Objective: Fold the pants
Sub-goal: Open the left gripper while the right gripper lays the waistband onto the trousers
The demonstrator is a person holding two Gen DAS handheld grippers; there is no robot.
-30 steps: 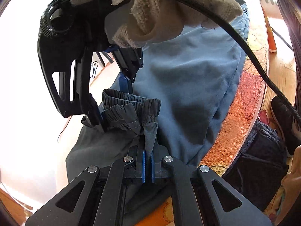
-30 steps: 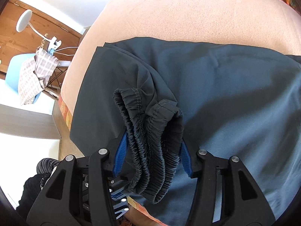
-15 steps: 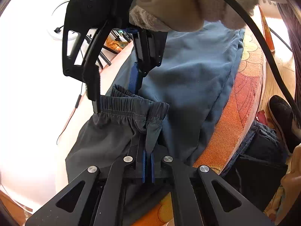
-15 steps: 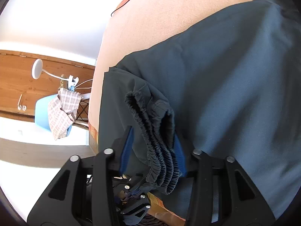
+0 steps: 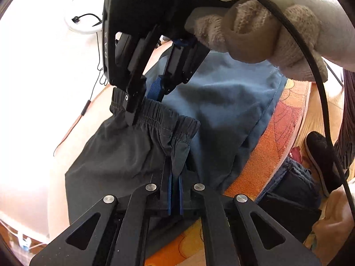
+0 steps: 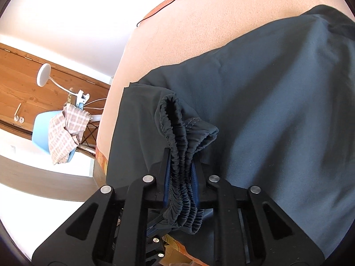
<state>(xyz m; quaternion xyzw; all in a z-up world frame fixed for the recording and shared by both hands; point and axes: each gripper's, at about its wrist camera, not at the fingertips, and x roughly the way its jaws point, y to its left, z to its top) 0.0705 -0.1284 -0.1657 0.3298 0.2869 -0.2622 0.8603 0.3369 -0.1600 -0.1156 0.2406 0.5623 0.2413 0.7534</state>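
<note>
Dark grey-blue pants (image 5: 221, 115) lie spread on a peach blanket (image 6: 177, 33). The elastic waistband (image 5: 159, 119) is lifted off the cloth and stretched between both grippers. My left gripper (image 5: 174, 177) is shut on one end of it, with fabric pinched between the blue pads. My right gripper (image 6: 180, 168) has the gathered waistband (image 6: 179, 137) between its blue pads; its jaws are closing and press on the bunch. In the left wrist view the right gripper (image 5: 144, 102) comes down from above, held by a gloved hand (image 5: 255, 28).
The orange patterned blanket edge (image 5: 273, 137) runs along the right, with a shoe (image 5: 319, 155) and dark clothes (image 5: 288, 190) on the floor beyond. A thin cable (image 5: 73, 124) lies on the blanket. A blue chair with a checked cloth (image 6: 64, 130) and a lamp (image 6: 44, 75) stand off the left edge.
The right gripper's jaws have closed from wide apart onto the bunched waistband. It slid along the band away from the left gripper, and the waistband is now drawn out between them.
</note>
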